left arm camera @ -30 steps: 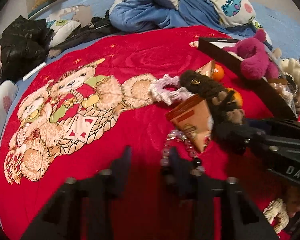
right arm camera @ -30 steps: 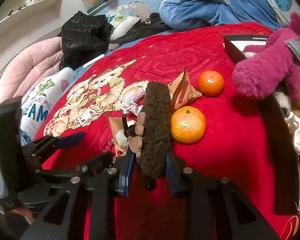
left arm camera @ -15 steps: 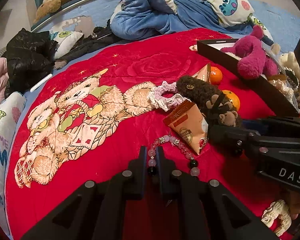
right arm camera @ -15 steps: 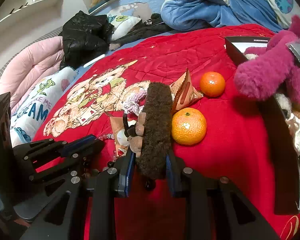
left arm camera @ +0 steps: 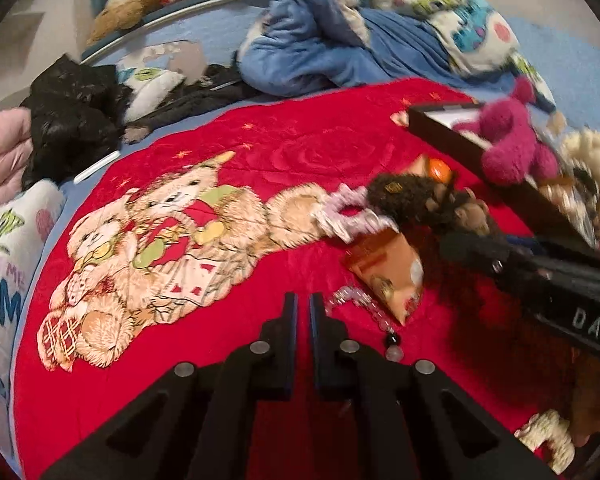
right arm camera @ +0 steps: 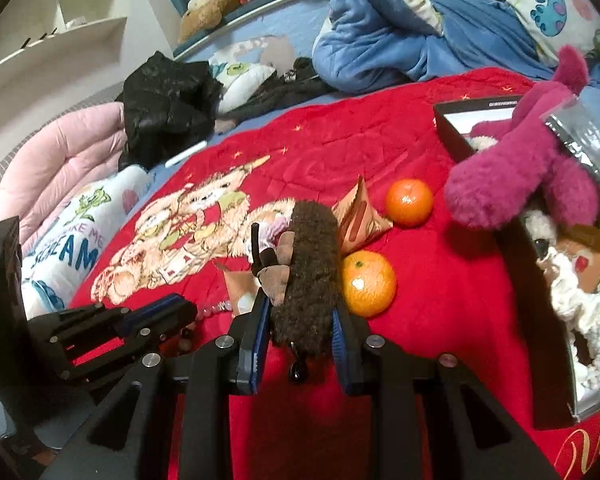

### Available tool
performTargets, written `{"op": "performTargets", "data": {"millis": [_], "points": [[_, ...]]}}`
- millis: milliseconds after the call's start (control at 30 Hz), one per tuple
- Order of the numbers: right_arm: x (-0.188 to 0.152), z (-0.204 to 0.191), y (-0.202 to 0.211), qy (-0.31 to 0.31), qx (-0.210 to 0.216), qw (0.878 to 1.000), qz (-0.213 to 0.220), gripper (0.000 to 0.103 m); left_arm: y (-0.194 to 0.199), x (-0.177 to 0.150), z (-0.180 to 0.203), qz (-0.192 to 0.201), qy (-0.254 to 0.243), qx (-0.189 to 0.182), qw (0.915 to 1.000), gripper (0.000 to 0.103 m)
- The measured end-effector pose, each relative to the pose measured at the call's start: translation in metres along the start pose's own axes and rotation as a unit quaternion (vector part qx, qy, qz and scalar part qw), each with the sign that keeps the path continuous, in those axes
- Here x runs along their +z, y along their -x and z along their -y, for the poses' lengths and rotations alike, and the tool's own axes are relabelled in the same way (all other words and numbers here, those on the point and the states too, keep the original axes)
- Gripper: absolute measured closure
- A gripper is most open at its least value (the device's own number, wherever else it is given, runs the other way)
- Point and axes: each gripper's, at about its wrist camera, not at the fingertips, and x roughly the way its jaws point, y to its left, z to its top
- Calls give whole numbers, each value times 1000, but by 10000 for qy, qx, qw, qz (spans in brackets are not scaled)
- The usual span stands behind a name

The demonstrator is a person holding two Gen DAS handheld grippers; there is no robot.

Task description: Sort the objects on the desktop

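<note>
**Right claw clamped on brown plush; left claw closed beside bead bracelet**

Right gripper [right arm camera: 298, 316], lower centre of the right wrist view: clenched on a brown plush toy [right arm camera: 310, 276], blue pads pressed to both flanks, toy running up the frame. Same toy seen right of centre in the left wrist view [left arm camera: 416, 200].

Left gripper [left arm camera: 303, 312], lower centre of the left wrist view: fingers drawn nearly together, narrow slit between, no object seen inside. Bead bracelet [left arm camera: 364, 312] just right of the fingertips on the red blanket [left arm camera: 300, 152]; contact with the right finger cannot be told.

Snack packet [left arm camera: 388, 272] lying above and right of the bracelet. Pale knitted ring [left arm camera: 352, 216] touching the plush toy's left end.

Right wrist view, centre: one orange [right arm camera: 367, 283] against the plush toy's right side, second orange [right arm camera: 409, 201] above it, apart; folded packet [right arm camera: 360, 220] between them.

Black box [right arm camera: 524, 292] along the right edge, pink plush [right arm camera: 532, 160] draped over its rim.
</note>
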Motion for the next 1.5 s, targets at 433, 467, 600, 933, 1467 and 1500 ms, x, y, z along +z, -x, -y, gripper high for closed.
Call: {"op": "performTargets", "data": {"millis": [433, 467, 600, 933, 1467, 1500], "points": [[4, -2, 7, -11, 105, 9996, 247, 77, 15, 4, -11, 402, 309, 128, 9986, 102], [4, -2, 7, -11, 102, 9996, 267, 77, 16, 4, -11, 416, 294, 119, 9986, 103], [4, -3, 10, -15, 133, 9994, 327, 77, 20, 5, -12, 493, 326, 102, 9982, 103], [6, -4, 16, -16, 203, 9983, 542, 77, 21, 5, -14, 456, 388, -86, 9982, 103], [7, 2, 15, -159, 263, 9982, 523, 77, -9, -8, 18, -603, -82, -1067, 9924, 67], [7, 2, 15, -167, 265, 9982, 515, 77, -9, -9, 19, -596, -129, -1071, 9924, 61]]}}
